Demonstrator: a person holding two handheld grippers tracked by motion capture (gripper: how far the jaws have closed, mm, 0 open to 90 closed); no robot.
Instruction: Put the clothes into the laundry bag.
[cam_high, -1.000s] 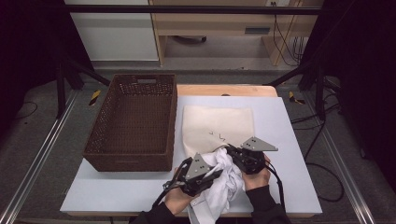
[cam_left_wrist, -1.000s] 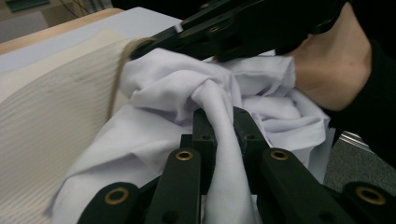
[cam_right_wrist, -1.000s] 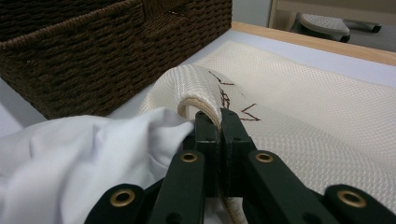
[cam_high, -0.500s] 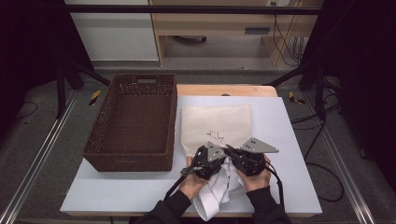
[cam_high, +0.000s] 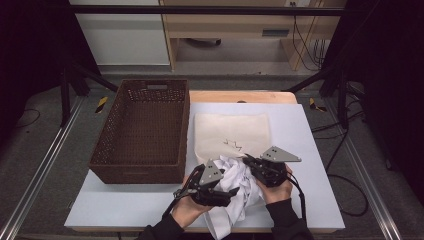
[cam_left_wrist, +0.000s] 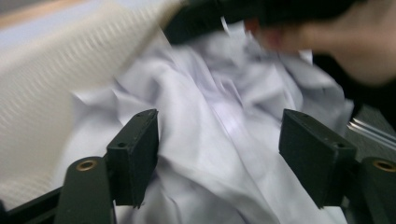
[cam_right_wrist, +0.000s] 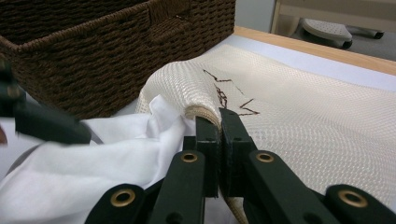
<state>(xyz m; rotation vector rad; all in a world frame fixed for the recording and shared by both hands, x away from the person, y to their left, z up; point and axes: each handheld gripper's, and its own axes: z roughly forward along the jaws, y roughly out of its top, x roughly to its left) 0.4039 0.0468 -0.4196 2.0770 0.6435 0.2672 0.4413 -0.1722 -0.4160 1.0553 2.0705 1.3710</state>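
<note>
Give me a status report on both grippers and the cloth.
Left gripper jaws just opened, white cloth loose between them. Right gripper shut on cream bag edge. Nothing blocking.

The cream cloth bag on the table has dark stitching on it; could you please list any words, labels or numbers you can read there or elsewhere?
None can be read.
cream cloth bag: the brown stitching is a zigzag scribble, not letters.
wicker basket: no label visible.
white cloth: plain, no print visible.

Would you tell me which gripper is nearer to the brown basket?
Left. The left gripper sits just off the basket's near right corner; the right gripper is farther right, clamped on the cream bag's edge.
</note>
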